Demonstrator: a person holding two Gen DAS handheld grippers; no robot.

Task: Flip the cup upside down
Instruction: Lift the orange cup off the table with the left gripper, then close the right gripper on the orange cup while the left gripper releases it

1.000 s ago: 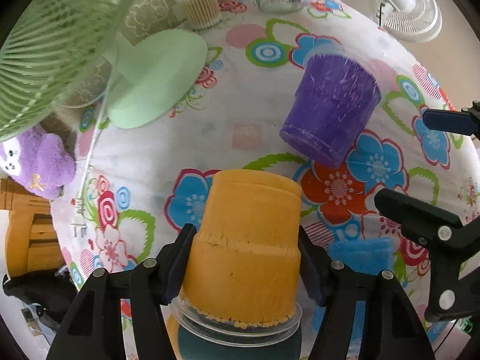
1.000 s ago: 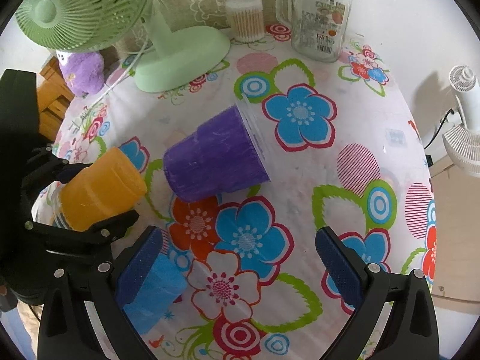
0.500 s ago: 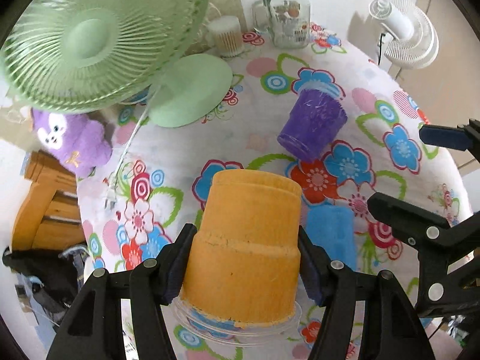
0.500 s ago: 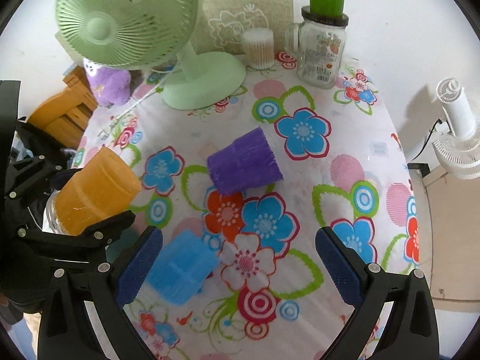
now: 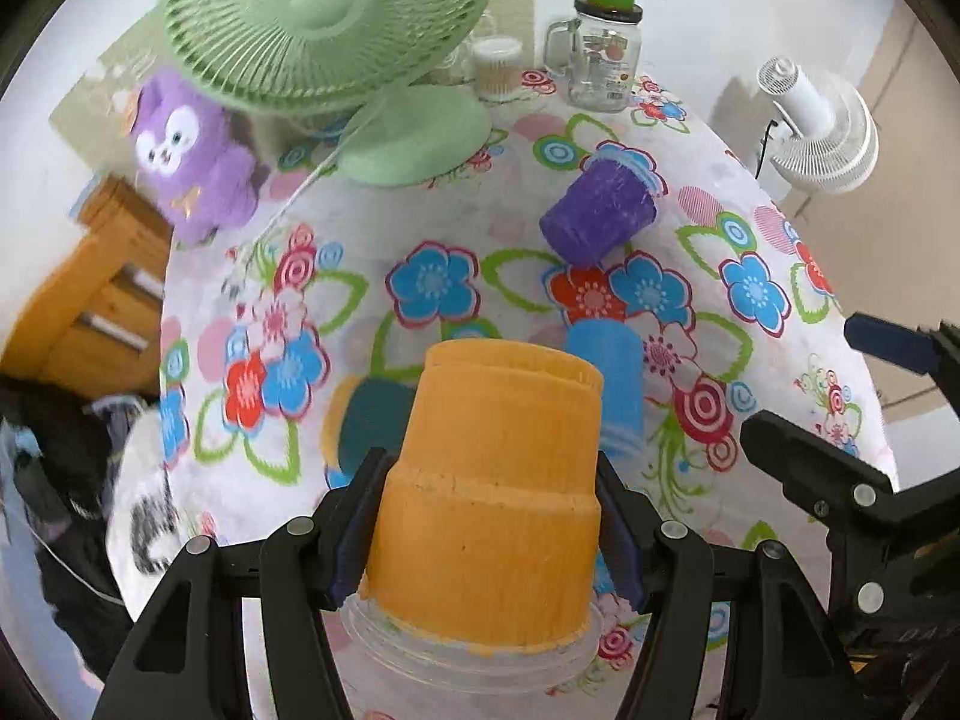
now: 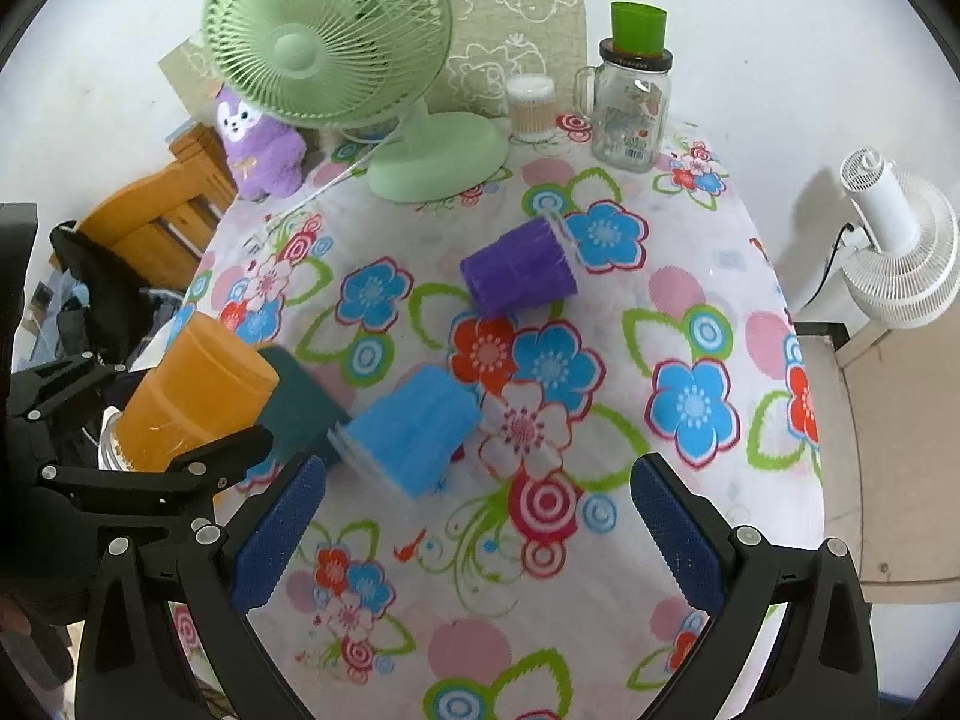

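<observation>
Tabletop [image 6: 720, 300], draped in a floral cloth, fills both views. At the upper left of the frame stands a green fan [image 6: 327, 42], with a purple plush toy [image 6: 258, 144] beside it and a glass jar [image 6: 630, 114] toward the upper centre. On the cloth, three cups lie on their sides: a purple cup [image 6: 519, 270] at centre, a blue cup [image 6: 414, 432] below it, and a dark teal cup [image 6: 297, 408] at the left, partly hidden.

The orange cup [image 5: 492, 498] is held clear of the tabletop at the lower centre of the left wrist view. The left gripper [image 5: 486, 522] has its fingers pressed against the cup's two sides, pinching its wall. The cup's long axis runs forward along the fingers: the closed base points away from the camera and the clear rim sits nearest it. The cup appears tilted base-up, though fisheye distortion makes the exact angle uncertain.

The right gripper [image 6: 474, 516] hangs over the lower centre, fingers spread wide and holding nothing; the blue cup lies just ahead of its left finger.
</observation>
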